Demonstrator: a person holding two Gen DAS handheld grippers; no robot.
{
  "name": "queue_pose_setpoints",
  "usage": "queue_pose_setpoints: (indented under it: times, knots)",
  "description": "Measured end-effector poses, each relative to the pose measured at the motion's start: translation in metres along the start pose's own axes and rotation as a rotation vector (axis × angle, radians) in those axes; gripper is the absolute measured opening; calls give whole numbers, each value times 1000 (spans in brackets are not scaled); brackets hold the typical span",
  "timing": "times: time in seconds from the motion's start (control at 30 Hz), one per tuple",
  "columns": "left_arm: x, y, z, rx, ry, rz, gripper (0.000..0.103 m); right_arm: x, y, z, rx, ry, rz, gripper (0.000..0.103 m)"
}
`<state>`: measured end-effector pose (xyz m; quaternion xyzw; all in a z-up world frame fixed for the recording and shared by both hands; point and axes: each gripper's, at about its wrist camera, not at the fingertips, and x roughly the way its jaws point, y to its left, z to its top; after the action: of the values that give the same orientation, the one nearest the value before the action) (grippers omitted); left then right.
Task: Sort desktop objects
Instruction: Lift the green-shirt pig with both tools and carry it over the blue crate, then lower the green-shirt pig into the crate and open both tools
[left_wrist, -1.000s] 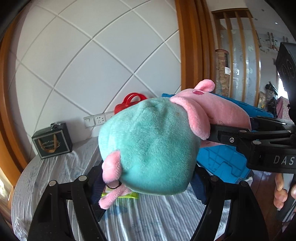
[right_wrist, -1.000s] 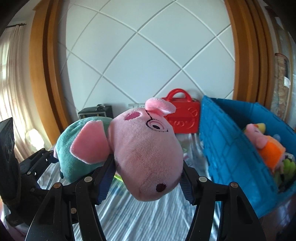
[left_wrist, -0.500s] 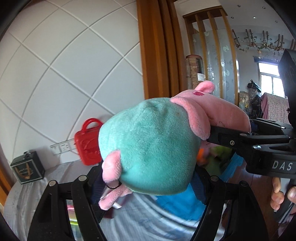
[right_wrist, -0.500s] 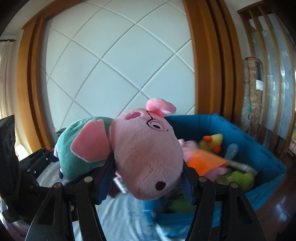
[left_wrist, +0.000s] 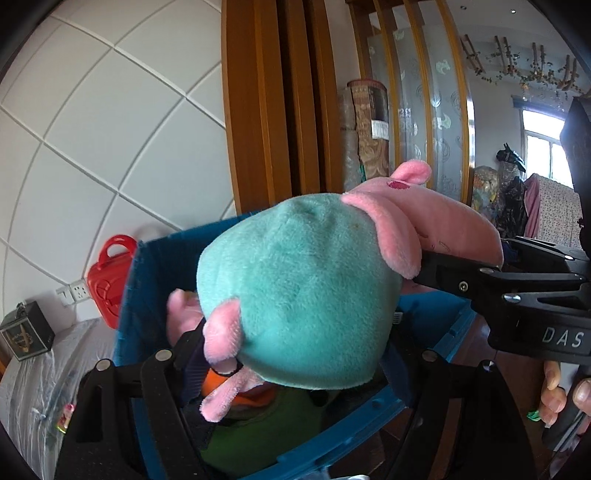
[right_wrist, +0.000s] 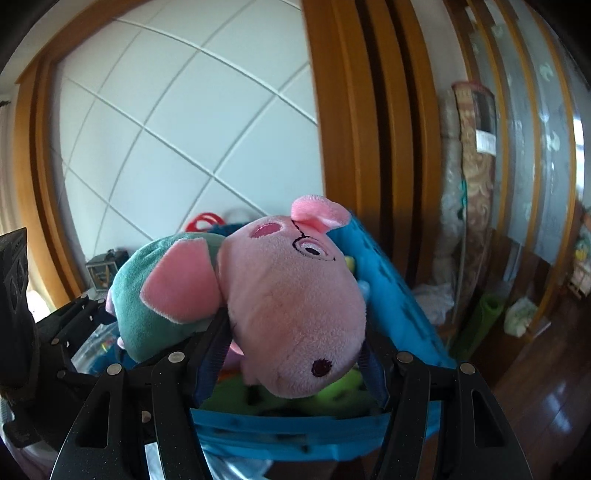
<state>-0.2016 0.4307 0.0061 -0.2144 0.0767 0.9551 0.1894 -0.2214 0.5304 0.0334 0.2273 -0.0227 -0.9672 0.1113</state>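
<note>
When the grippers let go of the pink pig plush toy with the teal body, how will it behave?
The pink pig plush toy with the teal body looks soft: its fleece bulges around the right gripper. It will probably drop limply without rolling. Held mid-air by the left gripper too, it seems light.

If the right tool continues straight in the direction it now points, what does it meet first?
Probably the toys in the blue bin. The right tool, shut on the pig plush by its head, points down over the bin's near rim at green plush; depth is unclear.
</note>
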Motion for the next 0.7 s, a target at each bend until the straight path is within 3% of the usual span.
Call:
queue_pose_setpoints:
  times: [0.23, 0.43, 0.7]
  knots:
    - [44, -35, -1, 2, 121, 2, 82, 25, -55, -17, 53, 91, 5, 64]
    - [65, -44, -4, 4, 190, 36, 86, 46, -78, -25, 101, 163, 7, 65]
    - [40, -30, -12, -2, 164, 102, 86, 81, -68, -33, 44, 261, -87, 65]
